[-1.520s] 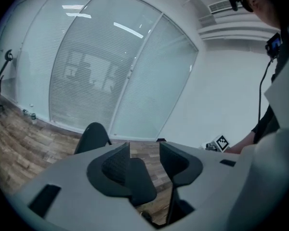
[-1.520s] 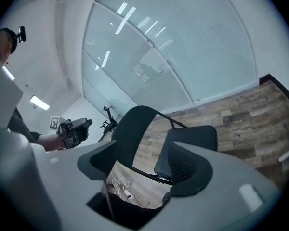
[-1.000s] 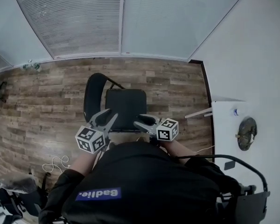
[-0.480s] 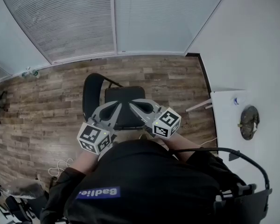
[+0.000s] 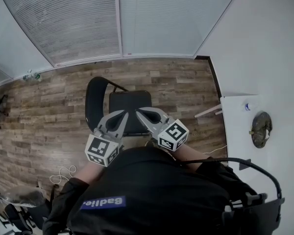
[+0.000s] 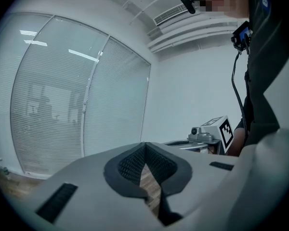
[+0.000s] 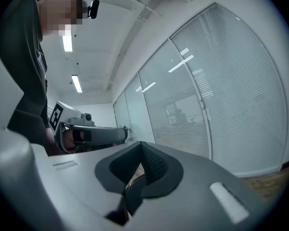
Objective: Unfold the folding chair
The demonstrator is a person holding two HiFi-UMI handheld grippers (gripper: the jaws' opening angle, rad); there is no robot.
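On wood-plank floor (image 5: 49,106) by blinds (image 5: 68,23): folding chair (image 5: 130,112), open; white table (image 5: 284,165) rt.

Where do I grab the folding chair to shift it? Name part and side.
Probably the backrest, at its top edge, from above, jaws straddling it: a thin curved panel standing clear left of the seat. The left gripper is nearest but shut; open it first.
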